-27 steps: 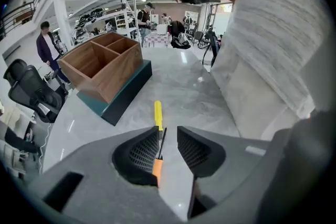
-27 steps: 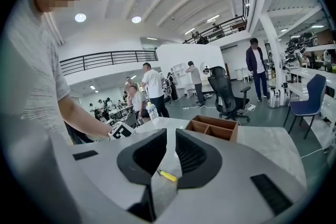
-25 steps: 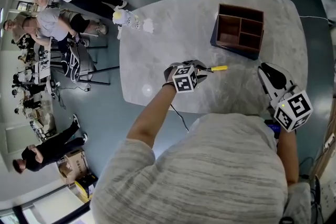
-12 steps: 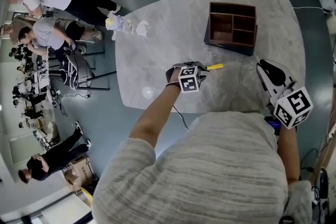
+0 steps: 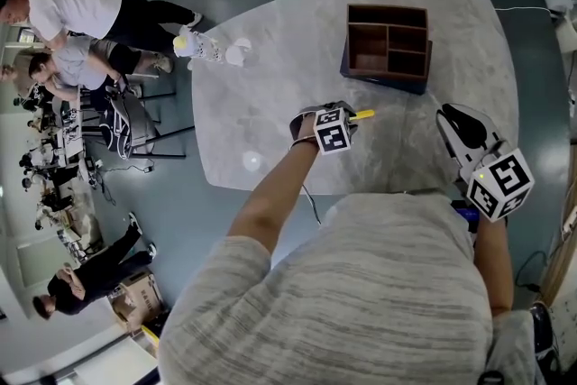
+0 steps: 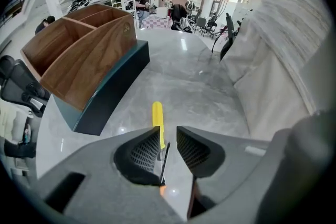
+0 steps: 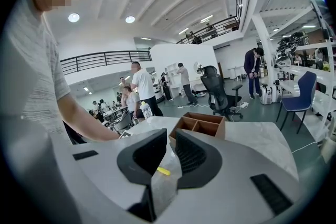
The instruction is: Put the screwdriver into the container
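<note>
A screwdriver [image 5: 362, 114] with a yellow handle [image 6: 157, 120] lies on the marble table [image 5: 270, 77], just in front of the wooden compartment container [image 5: 383, 82]. My left gripper [image 5: 350, 116] is down at it. In the left gripper view its thin dark shaft [image 6: 164, 162] runs back between the jaws of the left gripper [image 6: 168, 147], against the left pad, with a gap to the right pad. The container [image 6: 89, 65] stands ahead to the left. My right gripper [image 5: 453, 120] hovers at the table's right front, jaws a little apart on nothing, looking toward the screwdriver [image 7: 164, 171] and container [image 7: 202, 123].
A small white and yellow bottle [image 5: 212, 50] stands near the table's far left edge. Several people and office chairs fill the floor to the left. The person's torso hides the table's near edge.
The head view has shifted a little, so the table and container sit further left. The left gripper stays at the screwdriver; the right gripper has barely moved.
</note>
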